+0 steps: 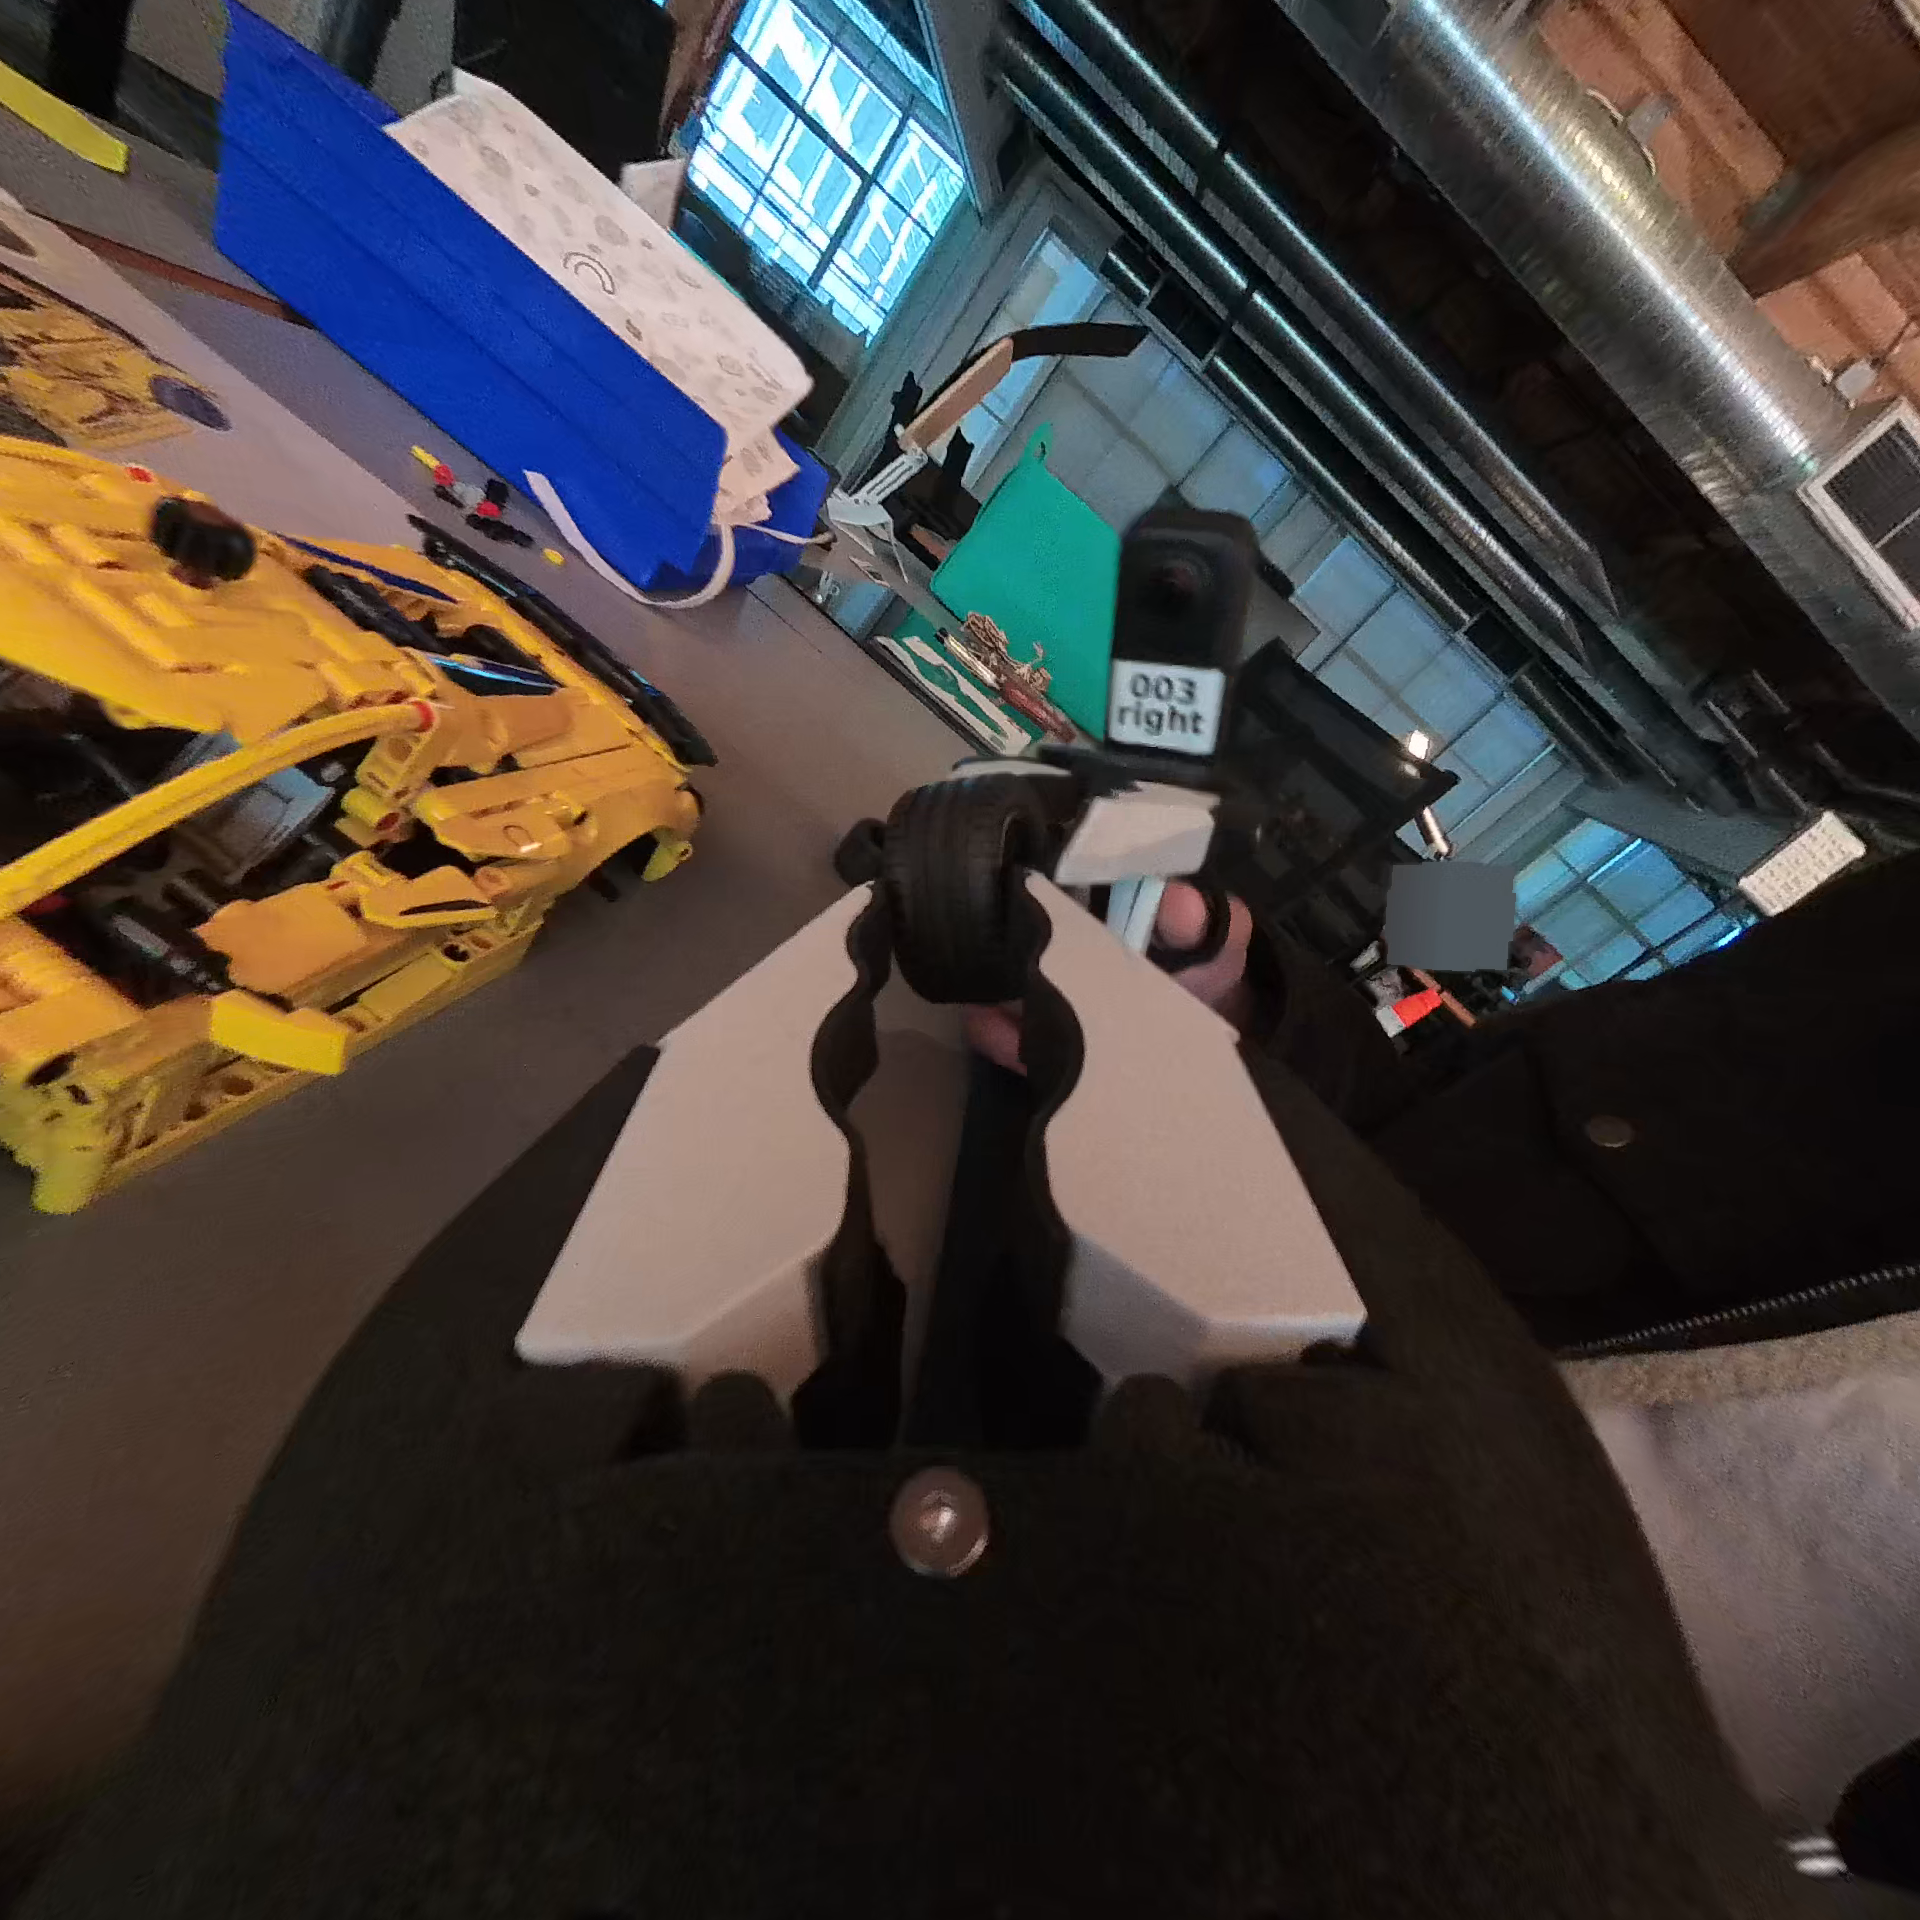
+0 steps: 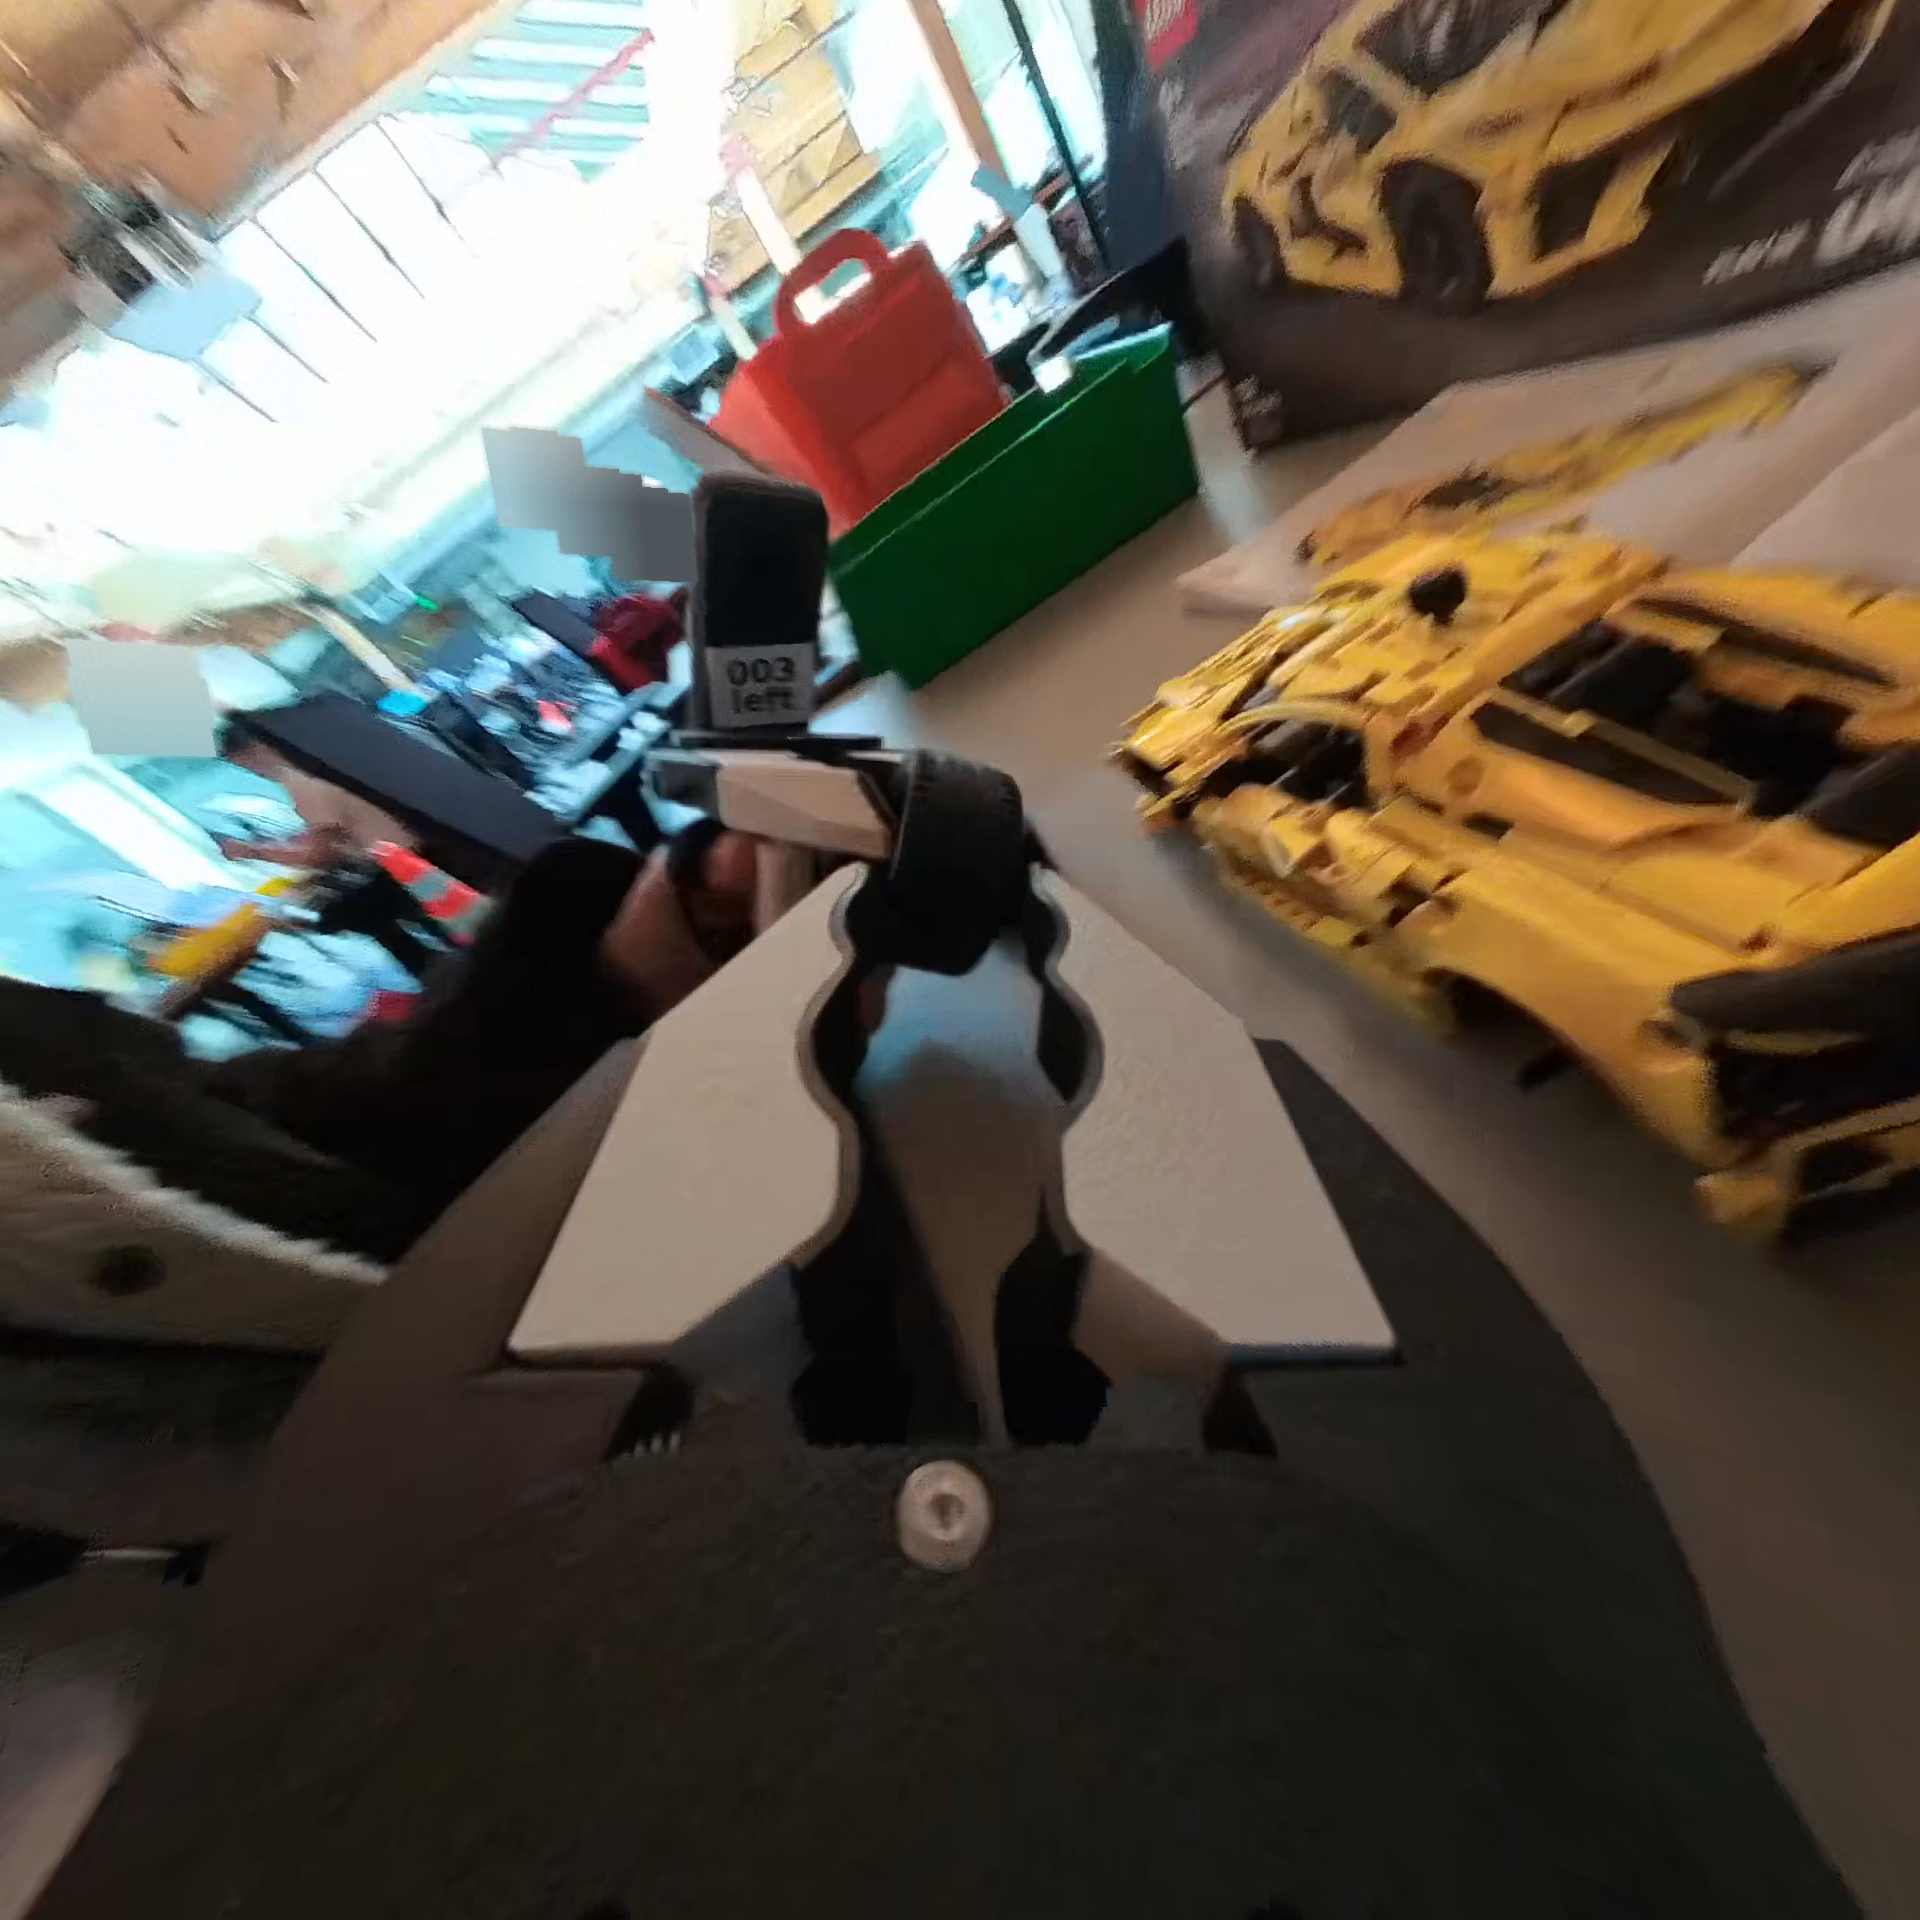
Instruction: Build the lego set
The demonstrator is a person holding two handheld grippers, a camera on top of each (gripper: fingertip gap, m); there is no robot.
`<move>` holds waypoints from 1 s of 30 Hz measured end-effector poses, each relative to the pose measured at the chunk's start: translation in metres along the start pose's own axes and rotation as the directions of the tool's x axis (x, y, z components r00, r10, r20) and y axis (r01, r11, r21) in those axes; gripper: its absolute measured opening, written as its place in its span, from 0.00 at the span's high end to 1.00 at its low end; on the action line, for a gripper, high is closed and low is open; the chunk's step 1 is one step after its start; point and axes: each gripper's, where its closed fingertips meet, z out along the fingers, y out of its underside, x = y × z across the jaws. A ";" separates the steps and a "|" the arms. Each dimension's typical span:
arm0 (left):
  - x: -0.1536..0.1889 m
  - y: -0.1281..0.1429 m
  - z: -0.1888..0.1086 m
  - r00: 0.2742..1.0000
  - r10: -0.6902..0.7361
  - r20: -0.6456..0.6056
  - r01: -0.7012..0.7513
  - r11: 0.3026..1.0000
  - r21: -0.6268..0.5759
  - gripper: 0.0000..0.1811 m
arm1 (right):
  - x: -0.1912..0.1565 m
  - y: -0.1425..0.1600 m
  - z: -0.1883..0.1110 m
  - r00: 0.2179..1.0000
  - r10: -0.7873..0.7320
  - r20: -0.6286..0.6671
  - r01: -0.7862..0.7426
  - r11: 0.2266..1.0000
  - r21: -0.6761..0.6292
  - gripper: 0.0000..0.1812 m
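Black ribbed rubber tyre (image 1: 961, 894), held in air above grey bench (image 1: 810, 717), beside yellow brick-built car (image 1: 312, 790). Pinched by left claw (image 1: 951, 914) and right claw (image 2: 940, 883) together. Likely light, soft, grippy; best squeezed across tread.

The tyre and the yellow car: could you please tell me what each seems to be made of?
The tyre, held between both hand-held grippers, looks like matte black rubber: grooved tread, dull surface without glare. The yellow car looks like hard moulded plastic with a smooth, slightly glossy finish: many small interlocking pieces with crisp edges and soft highlights. Blur in the right wrist view hides finer detail.
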 end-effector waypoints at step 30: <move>-0.011 -0.009 -0.009 0.995 0.042 0.095 -0.047 0.998 0.047 0.88 | 0.003 -0.008 0.001 0.943 -0.257 -0.209 0.264 0.964 0.008 0.75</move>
